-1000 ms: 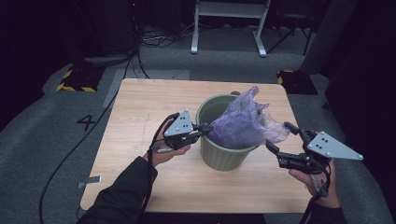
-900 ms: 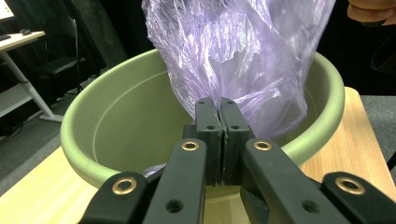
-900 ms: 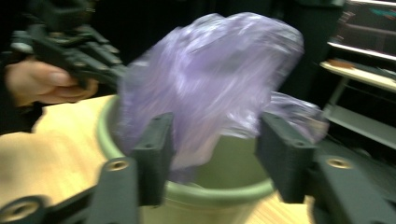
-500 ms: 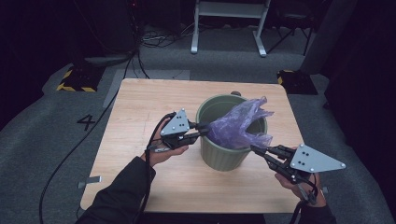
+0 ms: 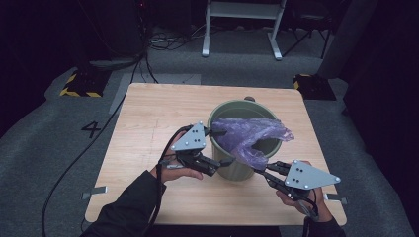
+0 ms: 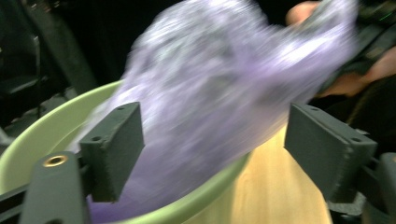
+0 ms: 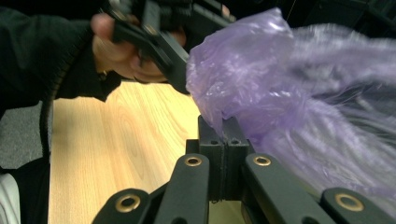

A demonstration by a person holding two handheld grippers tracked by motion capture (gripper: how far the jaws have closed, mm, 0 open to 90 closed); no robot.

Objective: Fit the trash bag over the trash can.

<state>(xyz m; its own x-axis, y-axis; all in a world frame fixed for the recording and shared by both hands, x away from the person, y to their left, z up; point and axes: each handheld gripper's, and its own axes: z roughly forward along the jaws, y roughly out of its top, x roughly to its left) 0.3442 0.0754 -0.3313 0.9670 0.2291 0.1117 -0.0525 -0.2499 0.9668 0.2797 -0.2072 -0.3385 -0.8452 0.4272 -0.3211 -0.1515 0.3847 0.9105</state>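
Your right tongs (image 5: 260, 171): jaws clenched flat together, pinching edge of crinkled purple plastic bag (image 5: 249, 134) at near rim of round pale-green plastic bin (image 5: 223, 110).
Your left tongs (image 5: 223, 162): jaws have just been opening, now spread wide at bin's left rim; bag lies between pads (image 6: 113, 147), not pressed.
Bag: draped across bin mouth.
Bin: standing upright on light wooden bench (image 5: 148, 118).

The high view is looking forward and down from above the near edge of the table (image 5: 148, 113), with the green bin (image 5: 221, 111) central. The left gripper view is sitting close at the bin's rim (image 6: 42, 126), facing across it. The right gripper view is facing the purple bag (image 7: 261, 79) at close range; all three are sharing bag and bin
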